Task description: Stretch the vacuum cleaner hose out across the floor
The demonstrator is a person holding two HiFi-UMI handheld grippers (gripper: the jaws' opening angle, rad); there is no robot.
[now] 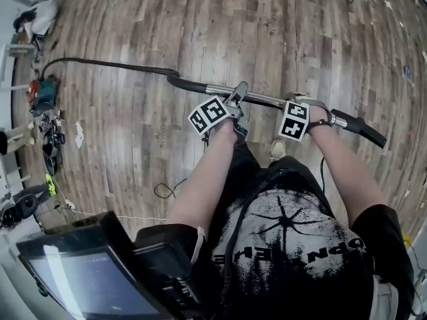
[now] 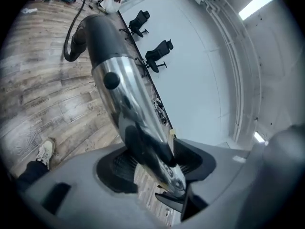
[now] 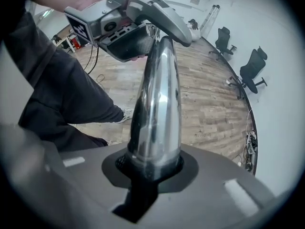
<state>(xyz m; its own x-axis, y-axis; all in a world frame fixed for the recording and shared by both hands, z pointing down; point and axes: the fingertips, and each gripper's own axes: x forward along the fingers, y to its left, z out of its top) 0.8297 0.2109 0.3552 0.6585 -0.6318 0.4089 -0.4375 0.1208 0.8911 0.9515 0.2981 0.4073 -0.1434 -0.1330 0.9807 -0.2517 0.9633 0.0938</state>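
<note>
While I stand on the wooden floor (image 1: 267, 25), both of my grippers are placed on the vacuum cleaner's chrome tube (image 1: 267, 99), which runs level in front of me from 9 o'clock to 3 o'clock.

Left gripper (image 2: 157, 168): jaws spread wide. The tube passes between them, and a strip of floor shows between the tube and the pad on its 9 o'clock side. No pinch observed.

Right gripper (image 3: 152, 163): jaws pressed onto the tube from both sides, pads tight against the metal.

Position on the tube, head view: the left gripper sits about midway along it. The right gripper sits toward 3 o'clock, just short of the black end piece (image 1: 360, 129), which sticks out past it.

Vacuum cleaner hose (image 1: 107, 64): black, joined to the tube's 9 o'clock end by a dark curved cuff (image 1: 183, 82). From there it runs in a shallow arc over the floor toward 9 o'clock, ending at a teal and red machine (image 1: 43, 93) near the room's edge. No coils noted.

Surroundings: two office chairs (image 2: 159, 54) stand by the white wall. One of my shoes (image 1: 277, 151) shows below the tube at 6 o'clock.
</note>
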